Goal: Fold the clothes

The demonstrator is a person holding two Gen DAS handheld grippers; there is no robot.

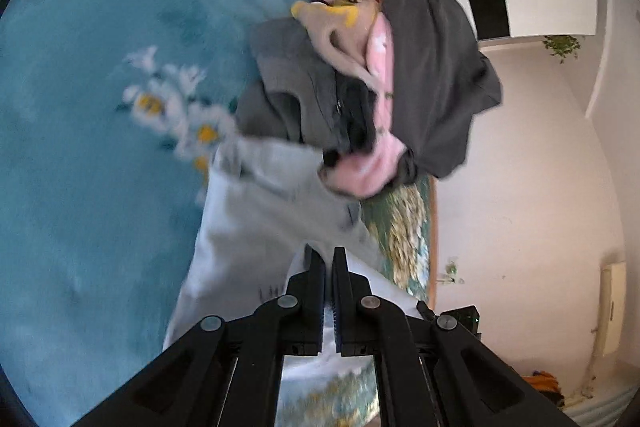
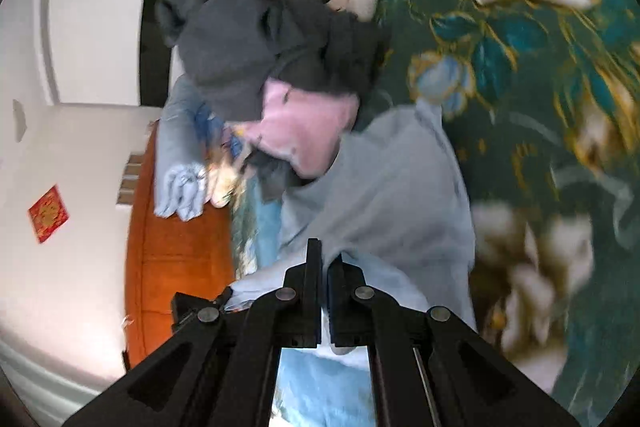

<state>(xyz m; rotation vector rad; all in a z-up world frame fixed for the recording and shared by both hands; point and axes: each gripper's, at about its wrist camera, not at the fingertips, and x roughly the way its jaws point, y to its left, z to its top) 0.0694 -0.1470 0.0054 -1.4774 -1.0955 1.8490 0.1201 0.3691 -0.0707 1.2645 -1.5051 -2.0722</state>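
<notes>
A pale grey-blue garment (image 1: 264,211) stretches from my left gripper (image 1: 328,255) toward a heap of clothes. The left jaws are shut on its edge. The same garment (image 2: 392,195) runs from my right gripper (image 2: 325,253), whose jaws are shut on another part of it. Its far end disappears under the heap. The heap (image 1: 424,67) holds dark grey (image 2: 248,43), pink (image 2: 308,131) and tan (image 1: 332,27) pieces. Both views are blurred.
A teal bedspread (image 1: 88,67) with white flowers lies under the clothes; its dark green part with gold flowers (image 2: 532,39) shows in the right view. An orange-brown wooden bed frame (image 2: 176,259) and white walls (image 1: 532,167) border the bed. A folded pale blue item (image 2: 180,187) rests at the bed's edge.
</notes>
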